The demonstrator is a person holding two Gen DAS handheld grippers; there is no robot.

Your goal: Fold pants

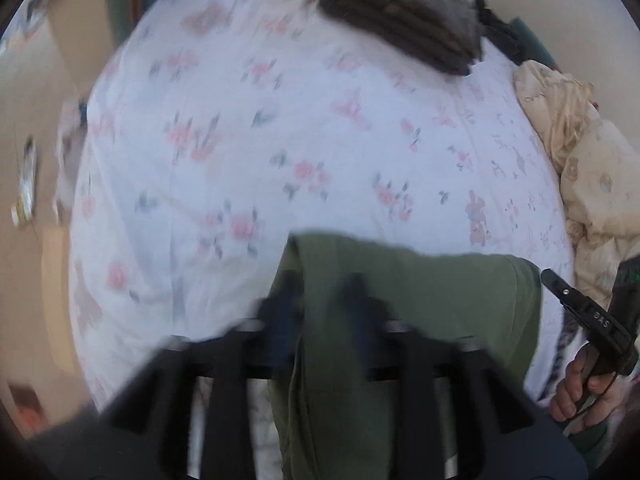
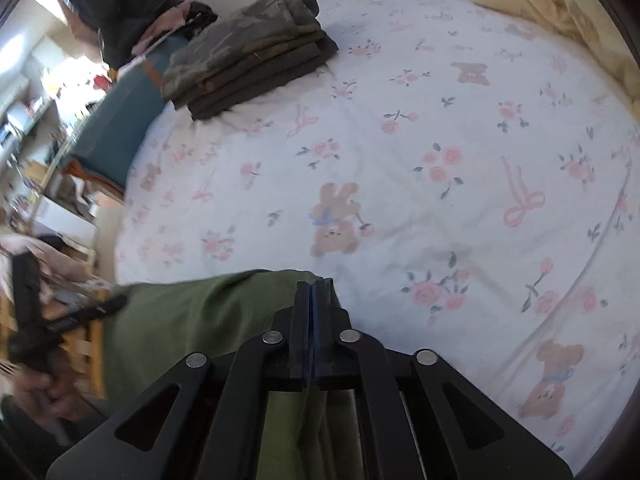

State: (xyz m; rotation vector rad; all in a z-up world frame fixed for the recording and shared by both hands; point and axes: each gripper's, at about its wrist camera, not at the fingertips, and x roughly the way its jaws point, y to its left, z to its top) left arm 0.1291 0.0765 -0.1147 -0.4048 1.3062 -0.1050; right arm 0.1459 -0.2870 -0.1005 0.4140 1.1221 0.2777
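Note:
Olive green pants [image 1: 420,292] hang between my two grippers above a bed with a white floral sheet [image 1: 260,140]. My left gripper [image 1: 322,284] is blurred; its fingers stand apart with the pants' edge draped between them. My right gripper [image 2: 312,286] is shut on the pants [image 2: 192,320] at their top edge, and the cloth stretches left toward the other hand. The right gripper also shows at the right edge of the left wrist view [image 1: 554,280]. The left gripper shows blurred at the left of the right wrist view [image 2: 112,304].
A stack of folded camouflage clothes [image 2: 248,52] lies at the far side of the bed, also in the left wrist view [image 1: 400,12]. A cream duvet [image 1: 592,184] is bunched at the right side. A blue bed frame [image 2: 120,120] and cluttered shelves [image 2: 36,120] are on the left.

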